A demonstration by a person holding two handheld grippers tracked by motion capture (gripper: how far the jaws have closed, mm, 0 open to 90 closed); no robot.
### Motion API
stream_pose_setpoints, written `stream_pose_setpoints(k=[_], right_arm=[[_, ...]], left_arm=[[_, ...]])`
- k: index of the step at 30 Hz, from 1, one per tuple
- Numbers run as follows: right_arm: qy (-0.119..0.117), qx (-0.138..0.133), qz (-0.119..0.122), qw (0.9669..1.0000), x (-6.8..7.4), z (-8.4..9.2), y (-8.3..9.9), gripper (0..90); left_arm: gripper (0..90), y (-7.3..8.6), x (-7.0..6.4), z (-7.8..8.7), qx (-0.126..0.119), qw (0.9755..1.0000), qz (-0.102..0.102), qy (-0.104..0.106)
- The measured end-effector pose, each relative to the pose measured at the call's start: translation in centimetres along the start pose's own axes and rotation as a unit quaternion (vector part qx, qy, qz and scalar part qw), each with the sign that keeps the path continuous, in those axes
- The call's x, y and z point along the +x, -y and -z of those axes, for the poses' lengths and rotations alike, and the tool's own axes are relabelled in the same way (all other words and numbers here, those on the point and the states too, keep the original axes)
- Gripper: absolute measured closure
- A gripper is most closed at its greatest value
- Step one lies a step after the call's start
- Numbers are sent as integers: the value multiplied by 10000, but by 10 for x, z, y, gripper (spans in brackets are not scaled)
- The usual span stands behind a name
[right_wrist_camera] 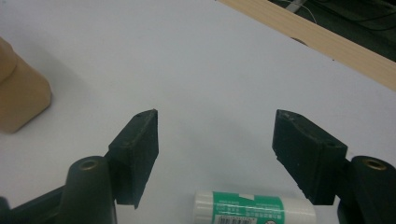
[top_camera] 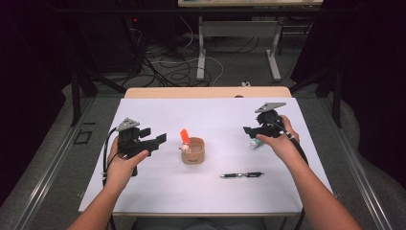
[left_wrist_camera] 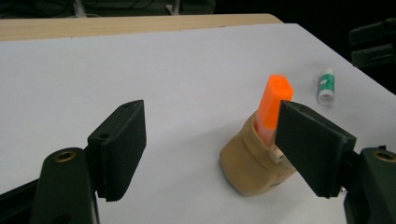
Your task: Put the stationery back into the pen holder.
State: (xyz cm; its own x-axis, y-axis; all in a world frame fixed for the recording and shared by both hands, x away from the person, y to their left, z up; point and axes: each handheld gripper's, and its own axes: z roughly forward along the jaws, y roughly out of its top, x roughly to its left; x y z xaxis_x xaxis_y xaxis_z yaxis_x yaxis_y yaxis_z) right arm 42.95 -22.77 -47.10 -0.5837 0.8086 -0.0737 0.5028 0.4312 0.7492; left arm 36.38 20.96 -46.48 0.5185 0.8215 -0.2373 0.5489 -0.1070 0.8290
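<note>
A tan cup [top_camera: 194, 152] stands mid-table with an orange marker [top_camera: 184, 135] upright in it. My left gripper [top_camera: 160, 140] is just left of the cup, open, nothing between its jaws. In the left gripper view the cup [left_wrist_camera: 250, 168] and marker [left_wrist_camera: 274, 105] sit close behind the right-hand jaw, with bare paper at the left gripper [left_wrist_camera: 210, 126]. My right gripper [top_camera: 249, 130] is open, hovering over a white and green glue stick [top_camera: 257, 142]. In the right gripper view the glue stick [right_wrist_camera: 254, 209] lies on the paper below the open right gripper [right_wrist_camera: 215, 126], untouched.
A black pen [top_camera: 242, 175] lies on the white paper [top_camera: 143, 191] in front of the cup. The wooden table edge [top_camera: 206, 92] runs along the far side. Beyond it are table legs and cables on the floor. The cup's side [right_wrist_camera: 18, 93] is at the right gripper view's left edge.
</note>
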Motion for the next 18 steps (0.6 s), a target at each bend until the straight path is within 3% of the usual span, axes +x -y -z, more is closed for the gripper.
stream_pose_setpoints(k=[2, 4, 10, 15, 18], right_arm=[[87, 78, 112, 9999, -1, 2, -2, 316], [23, 144, 100, 9998, -2, 2, -3, 316], [8, 383, -596, 9975, -10, -3, -6, 323], [57, 552, -688, 9961, -16, -11, -9, 324], [47, 736, -1003, 9922, -22, -15, -10, 350]], left_arm=[[253, 2, 3, 3, 10, 10000, -29, -59], [242, 4, 5, 3, -22, 9999, 44, -108], [213, 12, 13, 6, -8, 9996, 264, -52], [204, 17, 17, 5, -37, 9993, 372, -31], [188, 18, 18, 5, -15, 9992, 396, 34]])
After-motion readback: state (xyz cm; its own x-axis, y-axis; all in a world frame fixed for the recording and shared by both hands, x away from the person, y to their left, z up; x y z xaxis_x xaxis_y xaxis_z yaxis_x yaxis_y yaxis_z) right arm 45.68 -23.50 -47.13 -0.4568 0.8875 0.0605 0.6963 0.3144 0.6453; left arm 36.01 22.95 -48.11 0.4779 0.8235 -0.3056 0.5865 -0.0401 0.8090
